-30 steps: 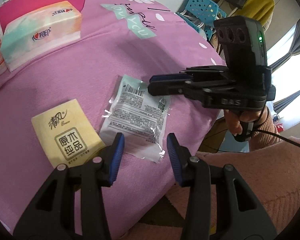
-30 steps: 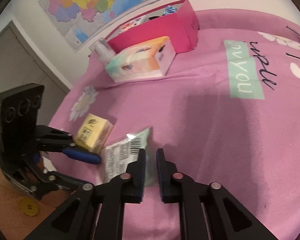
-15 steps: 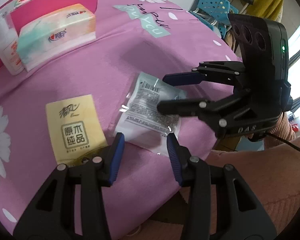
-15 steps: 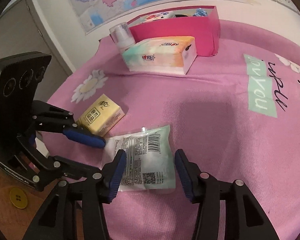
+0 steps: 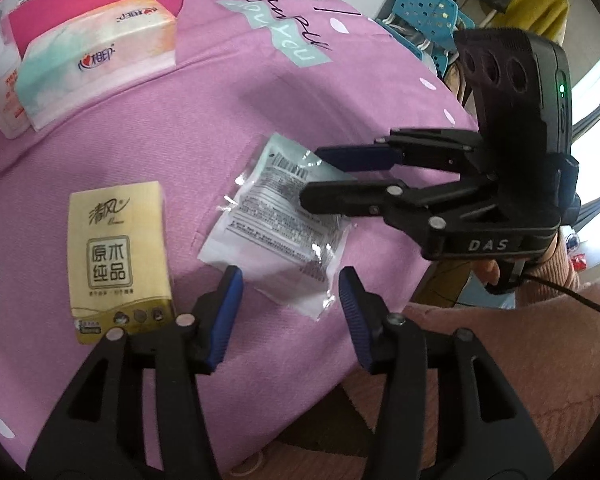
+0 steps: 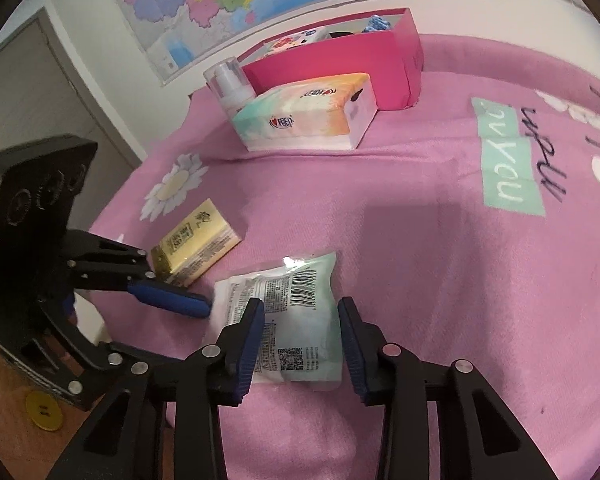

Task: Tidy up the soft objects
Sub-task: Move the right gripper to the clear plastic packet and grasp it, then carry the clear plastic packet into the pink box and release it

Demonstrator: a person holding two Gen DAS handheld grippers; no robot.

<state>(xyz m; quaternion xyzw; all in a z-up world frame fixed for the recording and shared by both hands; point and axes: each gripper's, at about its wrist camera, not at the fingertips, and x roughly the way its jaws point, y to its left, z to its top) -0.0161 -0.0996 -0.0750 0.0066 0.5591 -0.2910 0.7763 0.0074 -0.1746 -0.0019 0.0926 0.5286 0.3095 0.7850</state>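
The right gripper [image 6: 302, 344] is held over a clear-wrapped wipe packet [image 6: 288, 320] on a pink bedspread [image 6: 440, 264], its jaws just narrowed but apart, straddling the packet without pressing. The left gripper [image 5: 290, 314] is kept parted and empty near the packet's corner. The packet is judged light, soft and slippery; its middle seems the best hold. The bed edge lies close; open cloth is seen toward the pink box [image 6: 340, 56].

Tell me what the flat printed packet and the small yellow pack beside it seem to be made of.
Flat printed packet: looks like thin glossy plastic film, with clear crinkled sealed edges and glare spots; the contents look soft and white. Small yellow pack: probably a smooth plastic-wrapped tissue pack with a slight sheen; the wrapper could be coated paper.
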